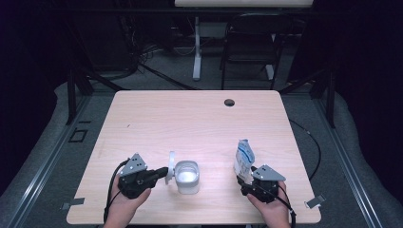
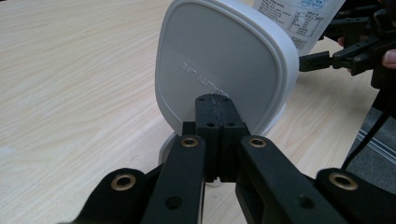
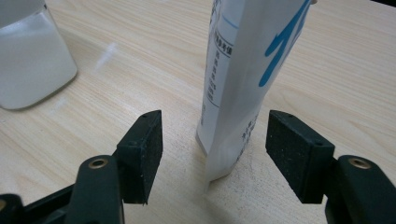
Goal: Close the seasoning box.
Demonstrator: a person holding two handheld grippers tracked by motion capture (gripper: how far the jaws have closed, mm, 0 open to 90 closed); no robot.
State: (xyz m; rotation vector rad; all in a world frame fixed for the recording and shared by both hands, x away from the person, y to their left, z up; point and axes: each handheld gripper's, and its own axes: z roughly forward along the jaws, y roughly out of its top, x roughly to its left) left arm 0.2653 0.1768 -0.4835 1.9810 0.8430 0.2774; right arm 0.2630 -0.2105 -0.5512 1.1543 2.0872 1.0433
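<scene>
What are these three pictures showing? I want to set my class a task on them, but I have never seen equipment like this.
A person at a wooden table holds hand-operated tongs in each hand. One camera looks down from above; the other two ride on the tongs and look along their black jaws. The left tongs are shut on the edge of a white lid, held upright beside an open white container. The right tongs are open, with a standing white and blue pouch between the pads, which do not touch it.
</scene>
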